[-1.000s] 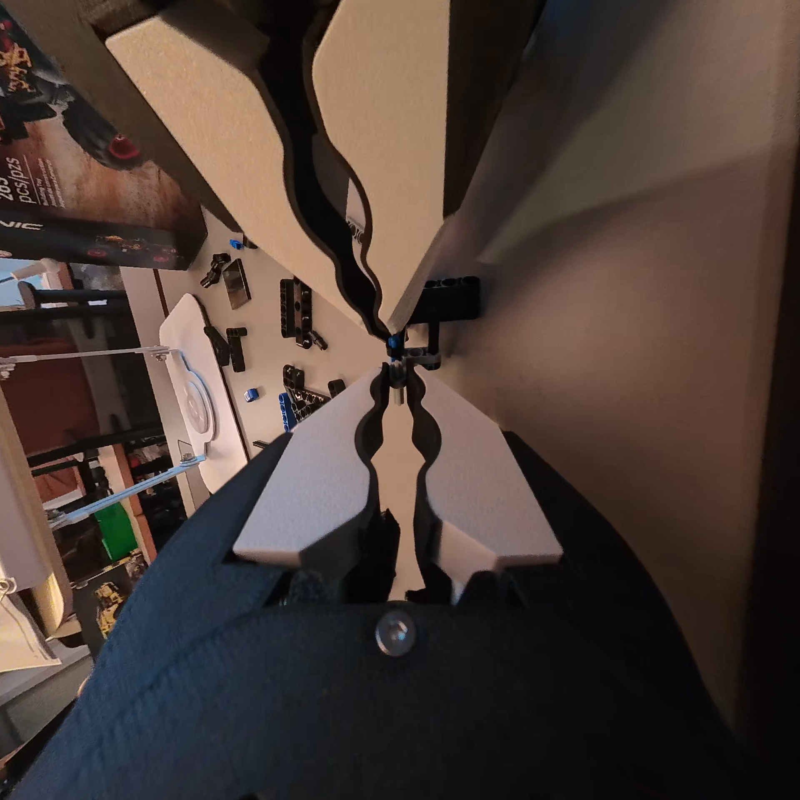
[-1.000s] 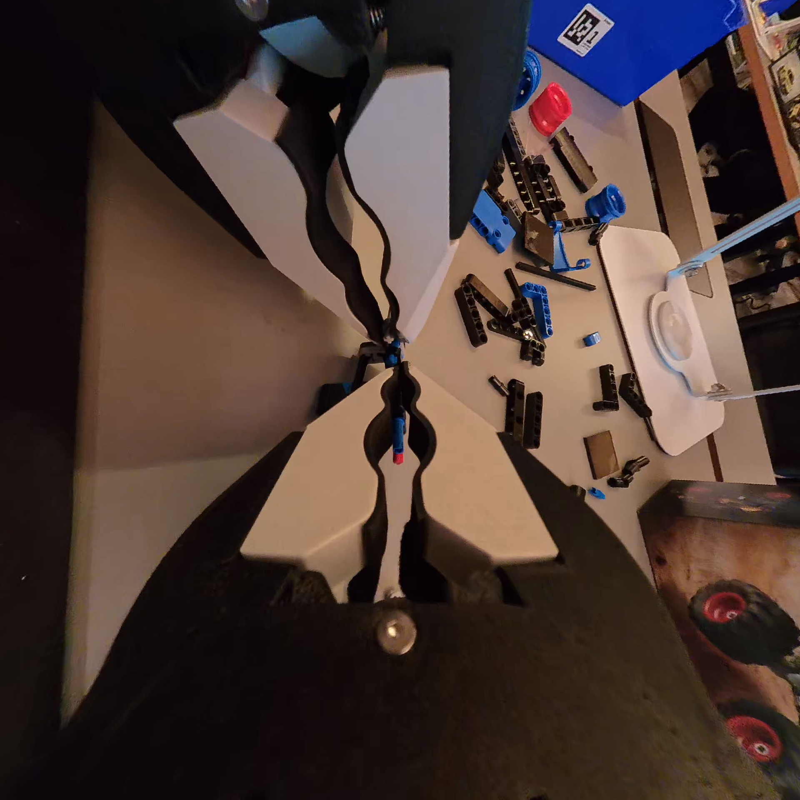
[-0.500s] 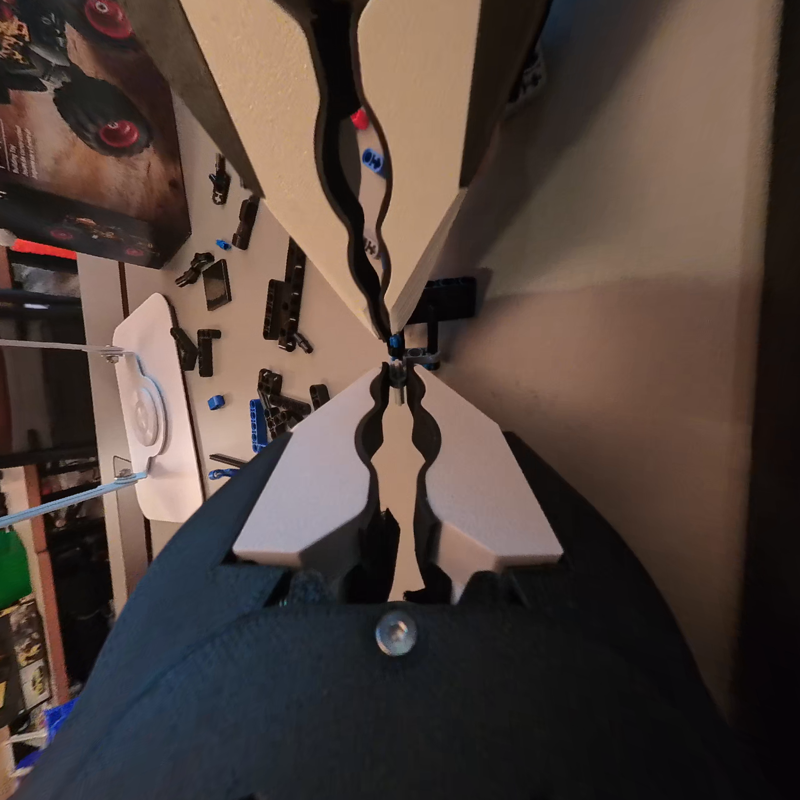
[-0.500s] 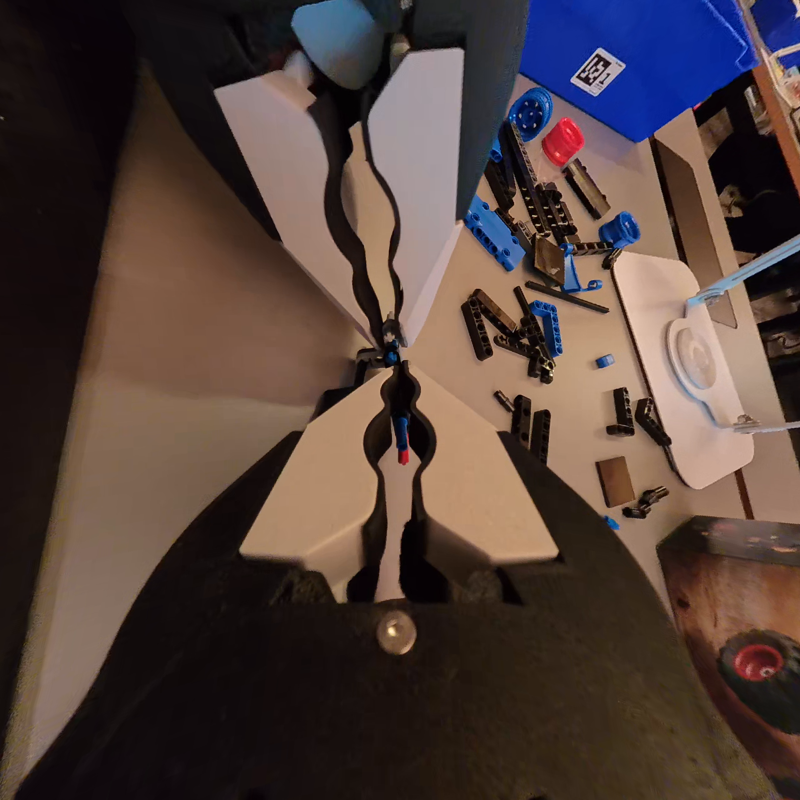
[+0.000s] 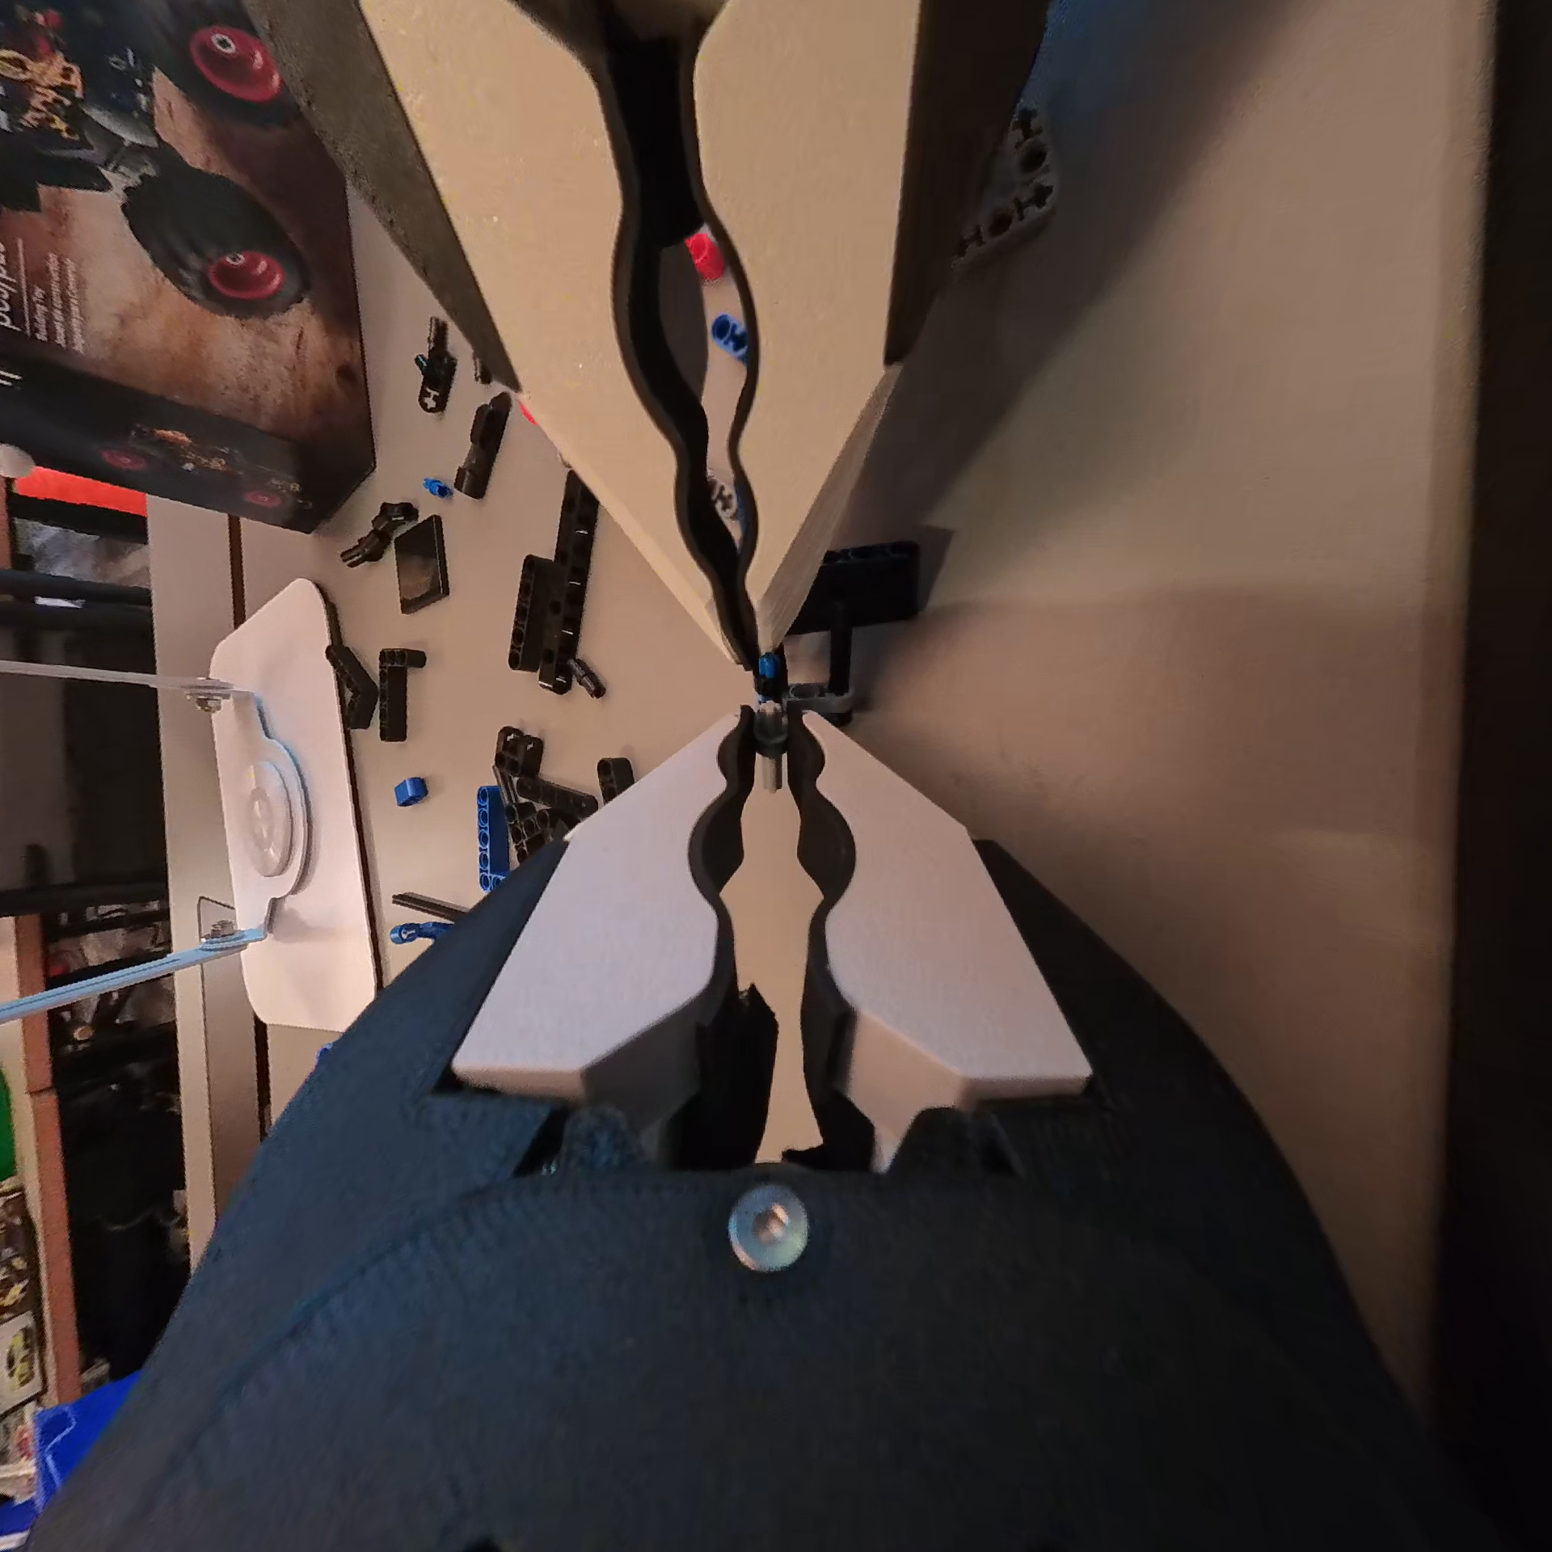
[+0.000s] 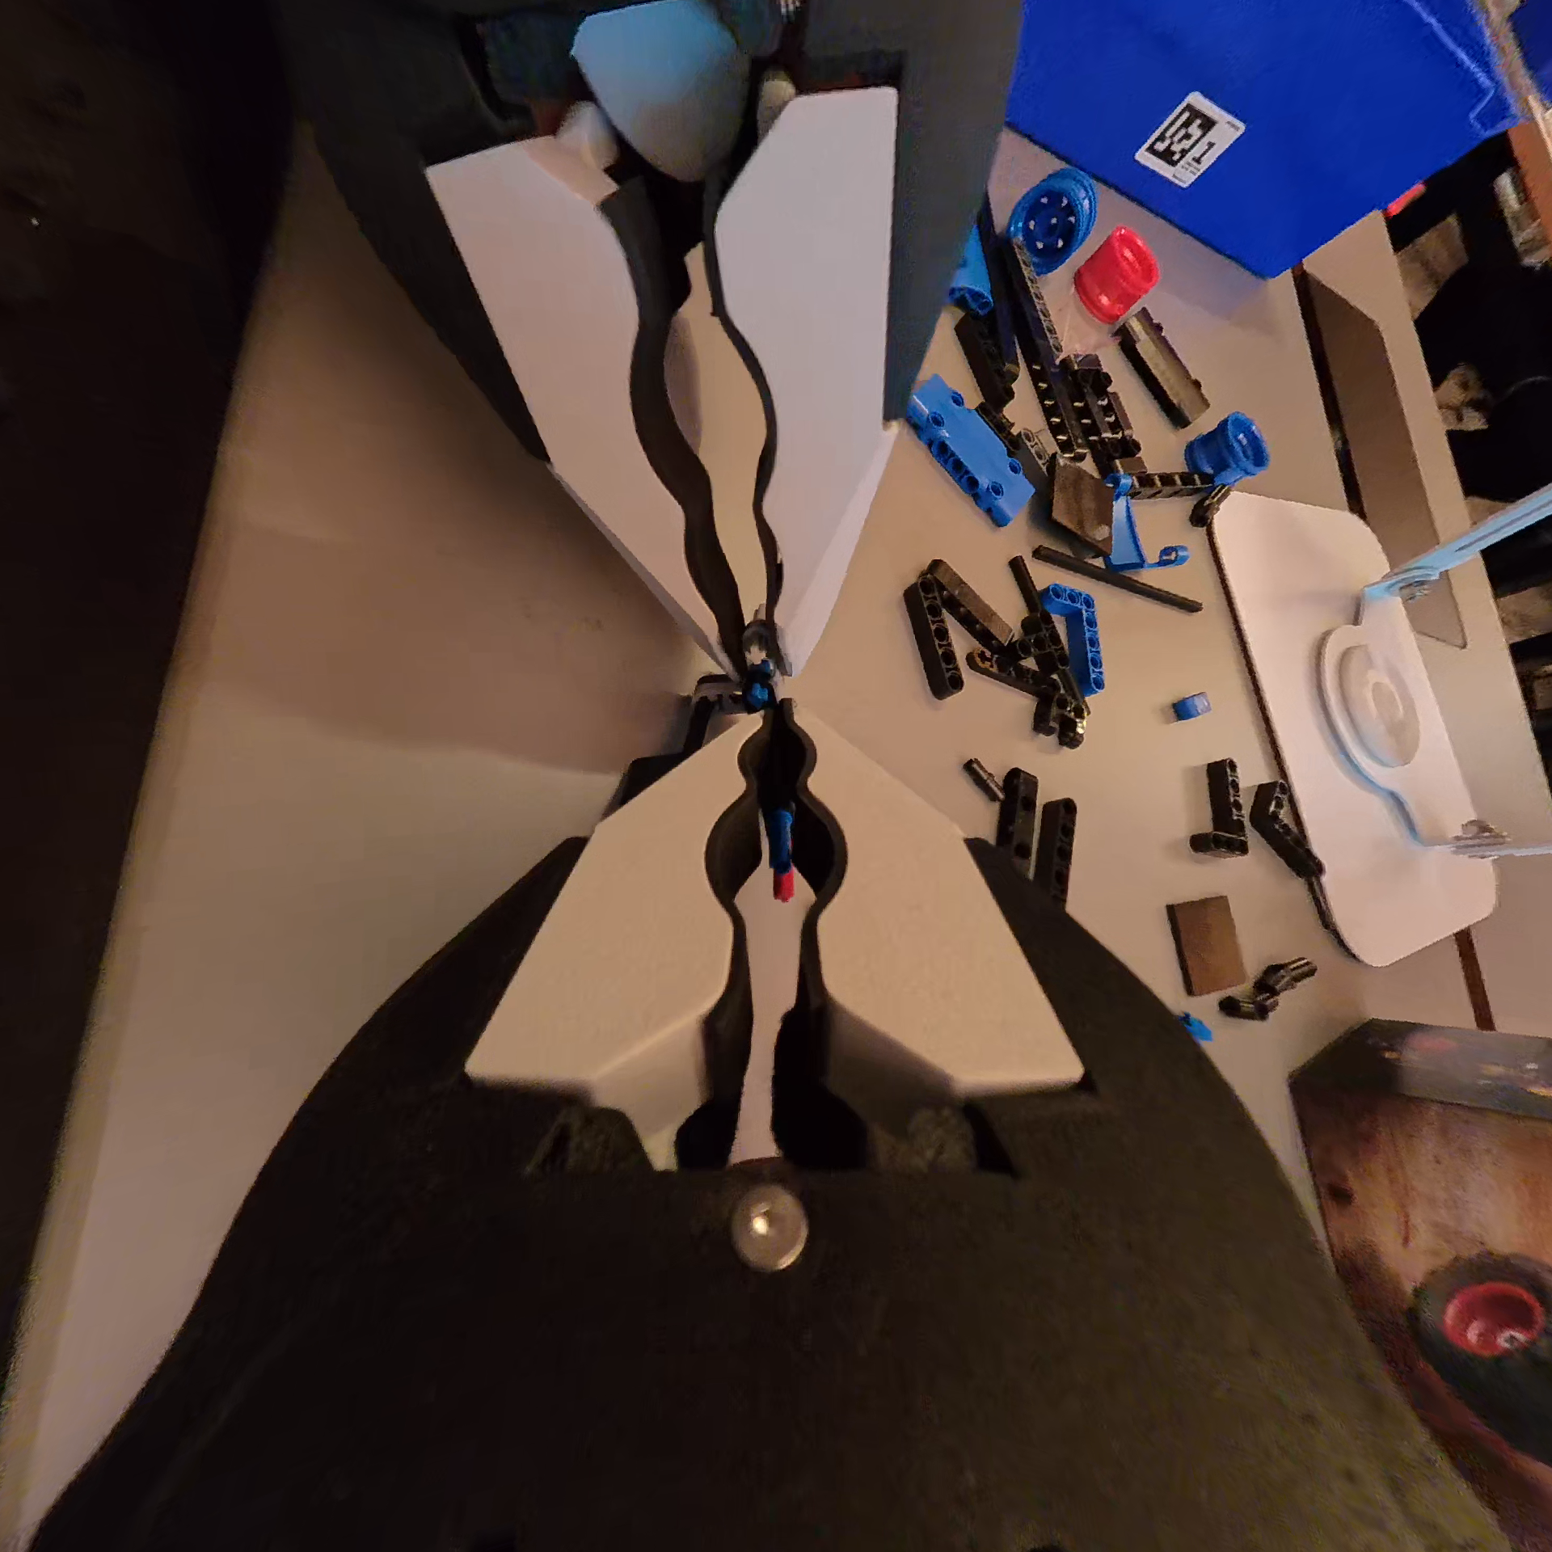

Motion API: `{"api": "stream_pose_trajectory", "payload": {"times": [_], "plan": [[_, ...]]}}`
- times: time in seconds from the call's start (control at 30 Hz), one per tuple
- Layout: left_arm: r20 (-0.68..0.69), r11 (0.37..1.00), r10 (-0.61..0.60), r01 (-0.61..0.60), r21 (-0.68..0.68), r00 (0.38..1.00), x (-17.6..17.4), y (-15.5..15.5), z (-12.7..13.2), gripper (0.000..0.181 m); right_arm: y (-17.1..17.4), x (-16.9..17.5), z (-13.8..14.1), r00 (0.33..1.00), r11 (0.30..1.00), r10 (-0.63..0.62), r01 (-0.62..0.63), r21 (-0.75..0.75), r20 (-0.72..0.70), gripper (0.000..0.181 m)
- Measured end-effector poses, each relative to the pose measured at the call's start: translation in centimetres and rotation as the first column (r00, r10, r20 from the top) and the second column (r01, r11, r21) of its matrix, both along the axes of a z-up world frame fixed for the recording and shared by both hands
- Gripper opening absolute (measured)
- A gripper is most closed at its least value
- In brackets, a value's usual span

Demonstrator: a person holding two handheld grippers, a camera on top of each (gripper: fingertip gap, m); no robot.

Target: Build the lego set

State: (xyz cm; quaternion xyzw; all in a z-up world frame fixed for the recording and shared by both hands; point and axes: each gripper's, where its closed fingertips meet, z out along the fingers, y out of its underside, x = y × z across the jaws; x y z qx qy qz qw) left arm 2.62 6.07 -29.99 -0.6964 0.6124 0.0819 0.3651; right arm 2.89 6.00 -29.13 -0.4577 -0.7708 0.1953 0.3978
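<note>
Tip to tip, left gripper (image 5: 770,739) clamped on grey pin (image 5: 769,760), right gripper (image 6: 773,722) clamped on blue, red-tipped axle (image 6: 780,840)

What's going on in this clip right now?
A person is building a Lego set with two handheld grippers held tip to tip above the table. The left gripper has its jaws shut on a small grey pin; the right gripper has its jaws shut on a blue and red axle piece. The two parts meet at the tips, seemingly being joined. Loose black and blue beams lie scattered nearby.

Printed box (image 5: 168,277), coded bin sticker (image 6: 1188,138).
</note>
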Motion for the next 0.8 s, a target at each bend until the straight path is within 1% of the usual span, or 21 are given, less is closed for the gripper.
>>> {"api": "stream_pose_trajectory", "payload": {"times": [0.07, 0.13, 0.2, 0.33, 0.47, 0.67, 0.8], "plan": [[-0.017, 1.0, 0.005, -0.005, 0.02, 1.0, -0.02, 0.02, 0.02, 0.002, 0.0, -0.01, 0.0, 1.0, 1.0, -0.008, 0.008, -0.023, -0.001, 0.0], [-0.003, 1.0, 0.011, -0.011, 0.029, 1.0, 0.06, 0.01, 0.17, 0.002, 0.01, 0.05, 0.02, 1.0, 0.999, -0.011, 0.011, -0.044, -0.008, 0.0], [-0.025, 0.998, 0.015, -0.014, 0.058, 1.0, -0.04, 0.11, 0.22, 0.003, 0.08, 0.02, 0.03, 1.0, 1.0, -0.014, 0.014, -0.022, -0.016, 0.0], [-0.034, 0.997, 0.006, -0.004, 0.073, 0.999, -0.18, 0.11, 0.17, 0.004, 0.08, -0.03, 0.05, 1.0, 1.0, -0.004, 0.004, 0.014, -0.03, 0.0], [-0.055, 0.996, 0.001, 0.004, 0.093, 0.998, -0.06, 0.02, 0.17, 0.004, -0.04, 0.16, 0.09, 0.999, 1.0, 0.003, -0.004, -0.002, -0.039, 0.0], [-0.073, 0.994, -0.001, 0.008, 0.105, 0.997, -0.13, -0.12, 0.19, 0.005, -0.27, 0.16, 0.09, 0.999, 0.999, 0.02, -0.019, 0.028, -0.039, 0.0], [-0.067, 0.995, 0.001, 0.006, 0.103, 0.998, -0.13, -0.14, 0.26, 0.005, -0.29, 0.17, 0.17, 0.999, 1.0, 0.018, -0.018, 0.015, -0.043, 0.0]]}}
